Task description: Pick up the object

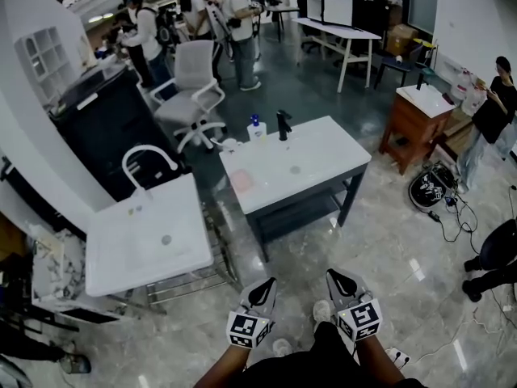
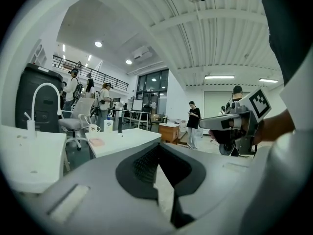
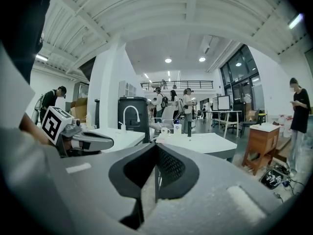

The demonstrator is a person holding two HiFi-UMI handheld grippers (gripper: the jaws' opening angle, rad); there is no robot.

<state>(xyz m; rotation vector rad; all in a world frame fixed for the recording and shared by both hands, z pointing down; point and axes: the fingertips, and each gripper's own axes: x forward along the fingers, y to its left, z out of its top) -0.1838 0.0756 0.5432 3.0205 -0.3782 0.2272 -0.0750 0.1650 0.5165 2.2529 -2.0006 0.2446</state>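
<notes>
Pickup candidates on far white table, both claws closed and empty.
Flat pink pad (image 1: 241, 181) lies on the left part of the white table (image 1: 323, 148). Soap bottle (image 1: 257, 128) and black tap (image 1: 283, 124) stand at the table's far edge. Can't tell which one is the target. Left gripper (image 1: 266, 284) and right gripper (image 1: 336, 276) hang side by side on the near side, well apart from the table, each with jaws pressed together on nothing. White sink unit (image 1: 121, 253) stands left of the table.
</notes>
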